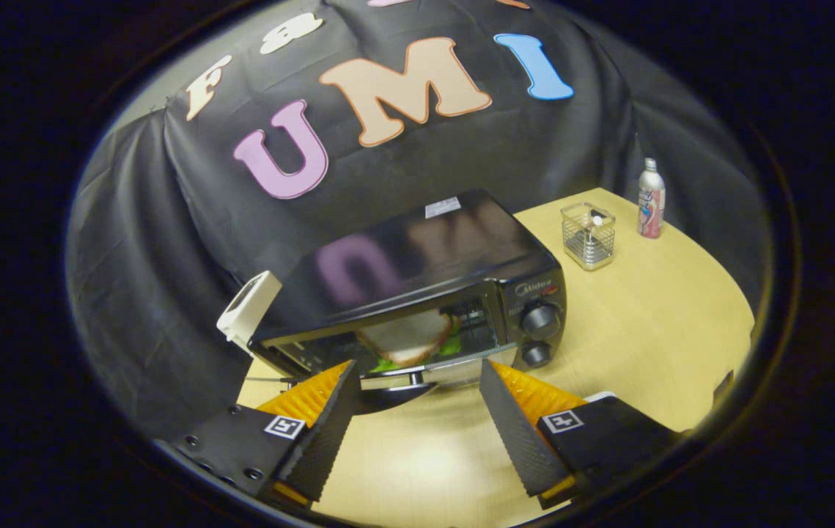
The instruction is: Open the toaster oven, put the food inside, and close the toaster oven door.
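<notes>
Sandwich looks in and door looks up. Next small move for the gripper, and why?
Probably back the gripper straight away from the toaster oven. Its fingers are open and hold nothing, the sandwich shows behind the door glass, and the door looks shut or nearly so; if a gap remains, nudge the handle first.

The gripper stood with its fingers spread apart, holding nothing, just short of the toaster oven on the wooden table. A sandwich showed behind the oven's closed glass door. Beyond, to the right, stood a wire basket and a bottle.
</notes>
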`<state>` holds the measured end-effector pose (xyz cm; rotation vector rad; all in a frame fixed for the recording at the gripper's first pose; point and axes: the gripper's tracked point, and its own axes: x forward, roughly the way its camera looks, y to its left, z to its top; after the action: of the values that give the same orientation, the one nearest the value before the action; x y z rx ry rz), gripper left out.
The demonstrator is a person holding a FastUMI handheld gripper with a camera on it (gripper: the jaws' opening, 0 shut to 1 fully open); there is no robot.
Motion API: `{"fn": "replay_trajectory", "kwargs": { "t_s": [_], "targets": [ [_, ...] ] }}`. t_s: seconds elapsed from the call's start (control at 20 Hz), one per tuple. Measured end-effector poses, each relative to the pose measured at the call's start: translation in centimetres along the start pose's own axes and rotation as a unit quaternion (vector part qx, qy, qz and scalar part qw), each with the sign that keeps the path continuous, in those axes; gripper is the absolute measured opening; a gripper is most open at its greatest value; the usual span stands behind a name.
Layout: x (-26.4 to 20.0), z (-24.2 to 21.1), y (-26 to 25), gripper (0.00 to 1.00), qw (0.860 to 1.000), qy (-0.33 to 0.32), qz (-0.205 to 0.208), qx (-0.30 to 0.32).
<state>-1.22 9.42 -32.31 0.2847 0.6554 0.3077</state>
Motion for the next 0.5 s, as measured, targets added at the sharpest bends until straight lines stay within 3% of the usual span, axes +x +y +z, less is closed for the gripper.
{"fn": "replay_trajectory", "kwargs": {
  "t_s": [0.5],
  "targets": [
    [1.8,1.3,0.7,1.00,0.999,-0.031,0.004,0.017]
  ]
}}
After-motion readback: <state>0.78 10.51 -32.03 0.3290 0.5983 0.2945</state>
